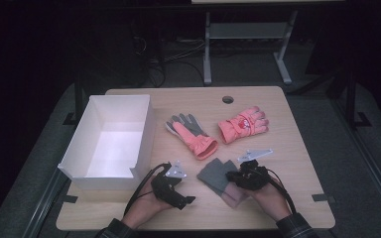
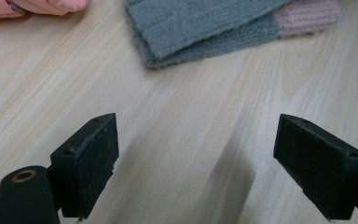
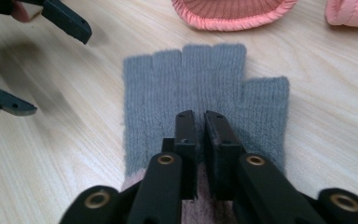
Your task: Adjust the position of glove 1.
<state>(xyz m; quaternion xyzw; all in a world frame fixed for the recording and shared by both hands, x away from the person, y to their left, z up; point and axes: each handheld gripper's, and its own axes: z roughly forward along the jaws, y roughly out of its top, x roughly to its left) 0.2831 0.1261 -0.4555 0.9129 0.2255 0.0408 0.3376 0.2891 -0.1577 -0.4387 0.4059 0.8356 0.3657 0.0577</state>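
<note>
A grey knit glove (image 1: 214,173) with a pink cuff lies flat near the table's front edge, its fingers pointing away from me. My right gripper (image 1: 234,175) rests on top of it. In the right gripper view its jaws (image 3: 199,115) stand almost together over the grey glove (image 3: 186,79), with only a thin slit between them. Whether fabric is pinched there I cannot tell. My left gripper (image 1: 181,197) hovers low over bare wood to the glove's left. Its jaws (image 2: 198,140) are wide open with nothing between them, and the grey glove (image 2: 200,23) lies just beyond.
Two pink winter gloves lie mid-table, one palm up with a grey palm (image 1: 192,133), the other (image 1: 243,124) to its right. A white open box (image 1: 145,131) stands at the left. A cable hole (image 1: 227,99) sits near the far edge.
</note>
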